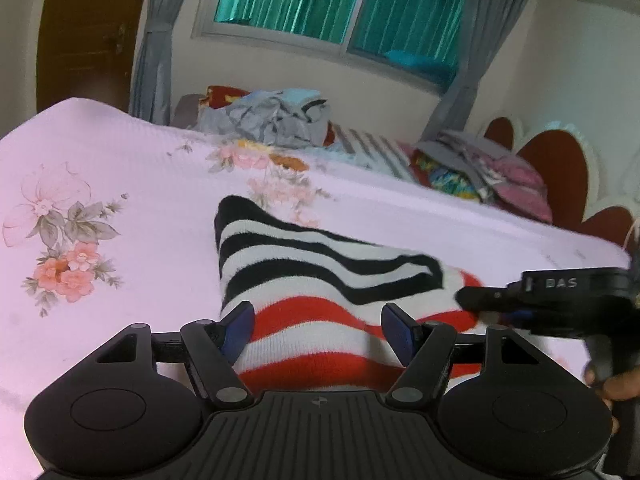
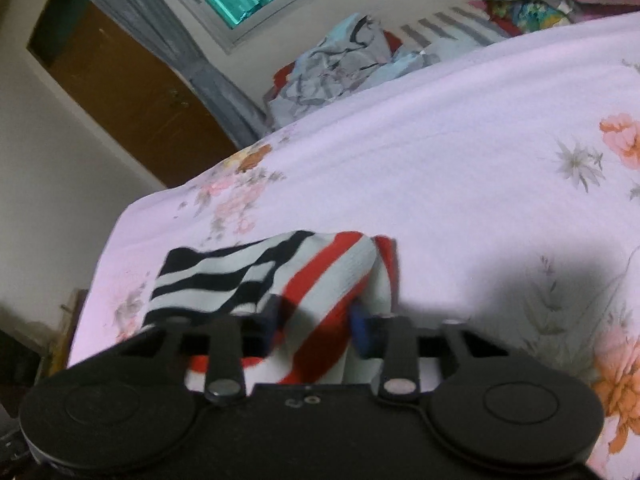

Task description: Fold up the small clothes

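Note:
A small knitted garment (image 1: 320,272) with black-and-white stripes at one end and red-and-white stripes at the other lies on the pink floral bedsheet (image 1: 132,160). My left gripper (image 1: 320,330) is open, its blue pads standing wide on either side of the red-striped part. The right gripper (image 1: 468,300) comes in from the right at the garment's red edge, with a hand (image 1: 616,388) on its handle. In the right wrist view the right gripper (image 2: 316,324) is shut on a raised fold of the garment (image 2: 240,276); the picture is blurred.
A heap of grey and light-blue clothes (image 1: 272,116) lies at the bed's far side, with a second, colourful pile (image 1: 480,168) by the red headboard (image 1: 556,160). The bed's edge (image 2: 120,220) is just left of the garment. A brown door (image 1: 88,32) and a curtained window stand behind.

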